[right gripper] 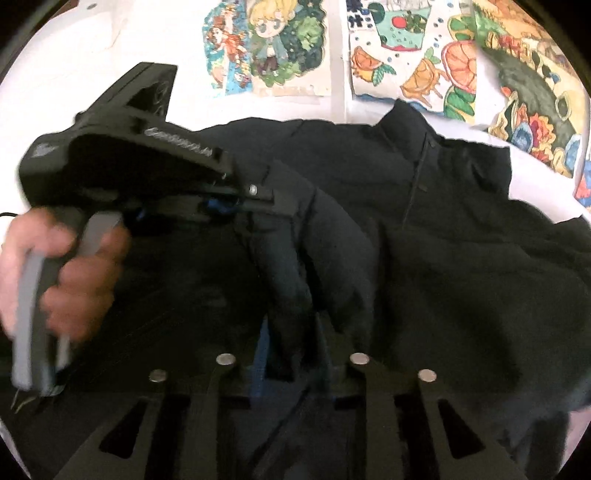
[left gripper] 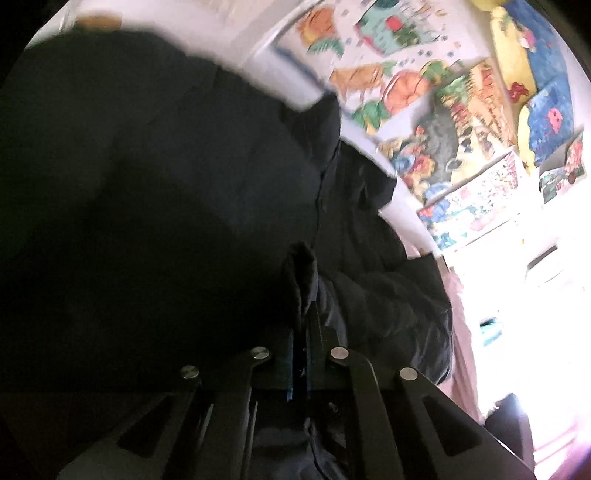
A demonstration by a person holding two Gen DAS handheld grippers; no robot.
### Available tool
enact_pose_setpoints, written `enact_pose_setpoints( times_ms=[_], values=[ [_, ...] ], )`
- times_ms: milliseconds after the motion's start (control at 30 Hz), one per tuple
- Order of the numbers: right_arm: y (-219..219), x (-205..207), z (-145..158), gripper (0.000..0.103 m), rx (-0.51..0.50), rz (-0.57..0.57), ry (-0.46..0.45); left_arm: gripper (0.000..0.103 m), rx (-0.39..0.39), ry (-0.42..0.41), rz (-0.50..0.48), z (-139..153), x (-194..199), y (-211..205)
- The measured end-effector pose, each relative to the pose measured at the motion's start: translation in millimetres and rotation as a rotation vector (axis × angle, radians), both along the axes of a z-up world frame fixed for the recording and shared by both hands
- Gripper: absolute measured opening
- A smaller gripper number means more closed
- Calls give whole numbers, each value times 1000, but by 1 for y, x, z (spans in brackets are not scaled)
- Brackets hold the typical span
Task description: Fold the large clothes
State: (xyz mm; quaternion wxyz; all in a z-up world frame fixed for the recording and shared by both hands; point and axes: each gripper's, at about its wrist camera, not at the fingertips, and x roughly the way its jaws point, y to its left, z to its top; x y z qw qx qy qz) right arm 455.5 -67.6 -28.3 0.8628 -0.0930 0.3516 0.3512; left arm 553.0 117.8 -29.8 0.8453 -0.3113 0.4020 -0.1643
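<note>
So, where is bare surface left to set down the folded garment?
Bare white tabletop shows only at far left, beside the colourful drawings. The black padded jacket fills the middle; both grippers' jaws pinch its folds there.

Colourful cartoon drawings (right gripper: pixel 271 44), white surface (right gripper: pixel 110 33), pink cloth (left gripper: pixel 463 317)

Both tongs are closed tight. The left tongs (left gripper: pixel 304 295) pinch dark cloth. The right tongs (right gripper: pixel 291 325) pinch it too. A hand (right gripper: pixel 55 273) holds the left tongs' grey handle.
</note>
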Motion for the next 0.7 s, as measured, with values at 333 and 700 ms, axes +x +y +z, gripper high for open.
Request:
enact_pose_setpoints(
  times_ms=[333, 700],
  values=[
    [-94, 20, 45, 78, -15, -288, -227, 2, 451, -200, 139, 41, 2, 31],
    [-133, 119, -48, 68, -119, -470, 70, 6, 569, -63, 145, -39, 25, 31]
  ],
)
